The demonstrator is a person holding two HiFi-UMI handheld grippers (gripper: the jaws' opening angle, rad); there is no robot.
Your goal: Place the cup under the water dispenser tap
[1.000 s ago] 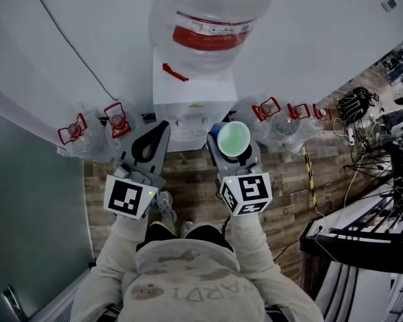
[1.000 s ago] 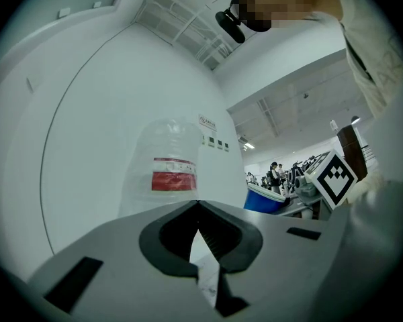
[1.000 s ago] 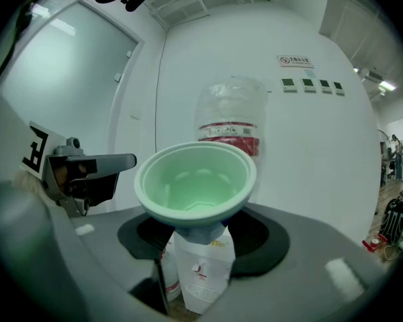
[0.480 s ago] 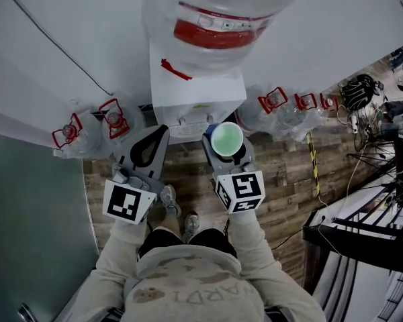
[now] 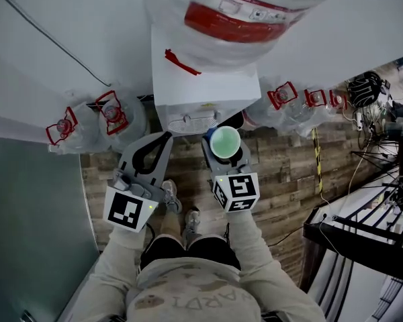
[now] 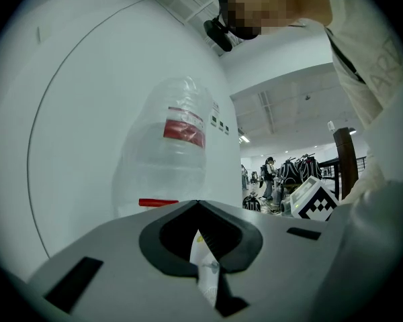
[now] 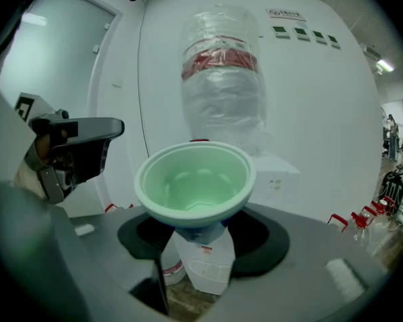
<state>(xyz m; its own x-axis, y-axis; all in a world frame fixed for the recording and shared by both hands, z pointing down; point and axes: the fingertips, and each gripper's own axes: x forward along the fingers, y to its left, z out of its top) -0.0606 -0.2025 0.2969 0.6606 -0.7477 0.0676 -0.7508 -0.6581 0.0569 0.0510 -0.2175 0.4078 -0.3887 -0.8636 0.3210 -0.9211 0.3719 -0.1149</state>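
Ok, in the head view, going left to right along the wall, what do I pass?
Red-handled spare bottles → water dispenser → more spare bottles → coil of black cables.

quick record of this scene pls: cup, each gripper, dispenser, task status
cup: green inside, upright, looks empty
right gripper: fingers shut on cup
left gripper: shut, holds nothing
water dispenser: white, large bottle on top
floor: spare bottles either side of dispenser
task status: cup held just in front of dispenser, not yet under a tap
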